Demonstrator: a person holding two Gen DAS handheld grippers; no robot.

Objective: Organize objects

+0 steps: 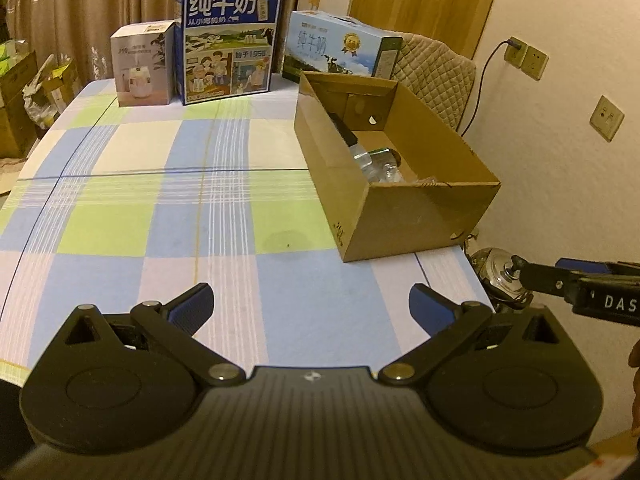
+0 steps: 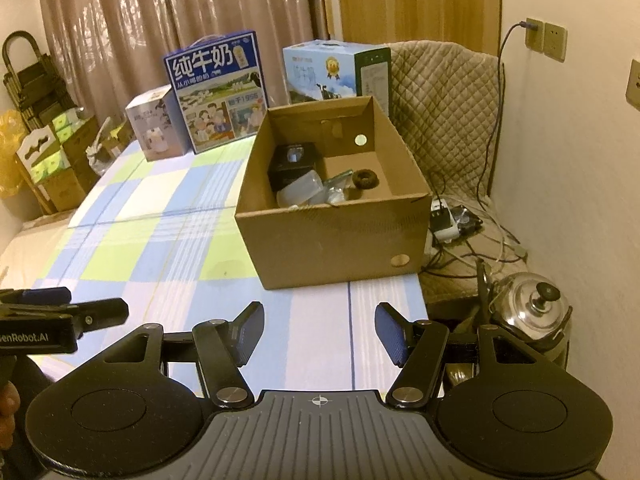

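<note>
Both tools are held low over the near edge of the table (image 2: 168, 240). The left gripper (image 1: 310, 306) is spread wide, nothing between its fingers; the right gripper (image 2: 320, 330) likewise stands wide and empty. The cardboard box (image 2: 336, 236) is set at the right edge, within reach of both. Inside are seen a black box (image 2: 294, 164), clear plastic items (image 2: 304, 192) and a dark ring (image 2: 365, 179). No loose item is seen on the cloth; sorting is judged nearly complete.

Home living or dining room: checked tablecloth (image 1: 160, 200), floor-length curtains (image 2: 180, 20), milk gift cartons (image 1: 228, 40), quilted chair cover (image 2: 444, 92), steel kettle (image 2: 532, 308), stacked tissue boxes (image 2: 48, 156).
</note>
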